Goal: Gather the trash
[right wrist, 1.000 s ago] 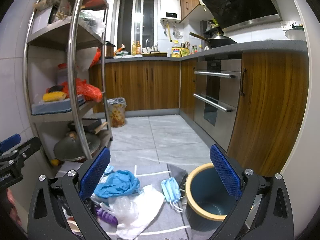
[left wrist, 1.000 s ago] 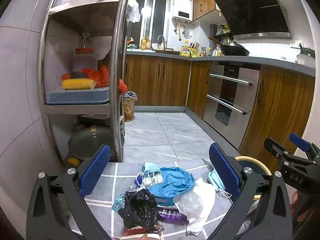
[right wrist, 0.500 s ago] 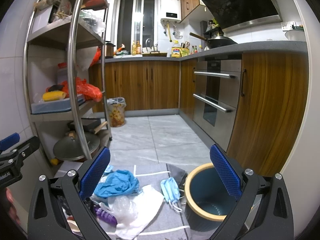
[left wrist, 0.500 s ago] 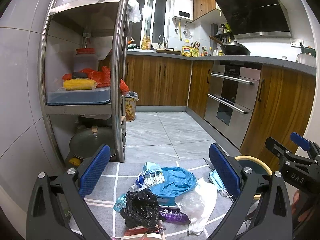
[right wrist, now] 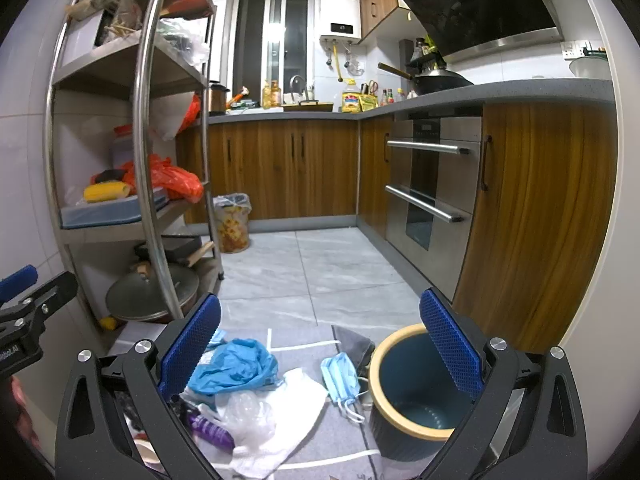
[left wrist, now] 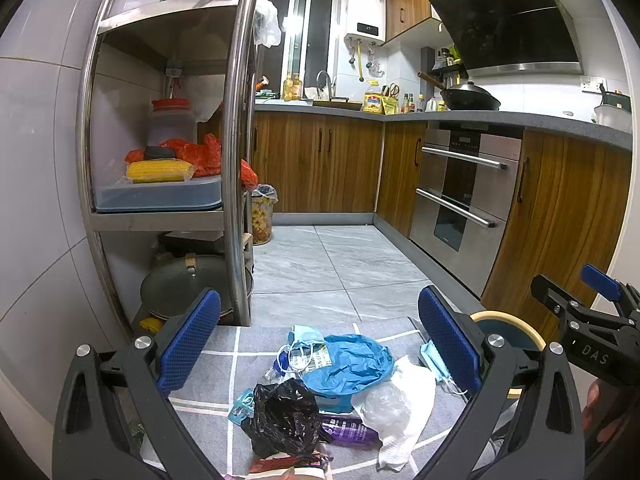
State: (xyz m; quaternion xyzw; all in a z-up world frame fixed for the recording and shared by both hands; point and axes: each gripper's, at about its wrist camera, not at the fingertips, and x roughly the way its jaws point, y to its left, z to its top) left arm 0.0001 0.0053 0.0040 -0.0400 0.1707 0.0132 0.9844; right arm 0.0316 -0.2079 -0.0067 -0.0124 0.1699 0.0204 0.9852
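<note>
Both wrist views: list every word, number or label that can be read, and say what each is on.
"DAS": white letters on the right gripper body, left wrist view.
"ibot.AI", start cut off: on the left gripper body, right wrist view.
Water heater display: digits too small to read.
Purple bottle label: blurred.
Printed wrapper beside the blue bag: too small.

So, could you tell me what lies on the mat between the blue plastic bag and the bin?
In the right wrist view, a white plastic bag and a blue face mask lie between the blue plastic bag and the bin.
</note>
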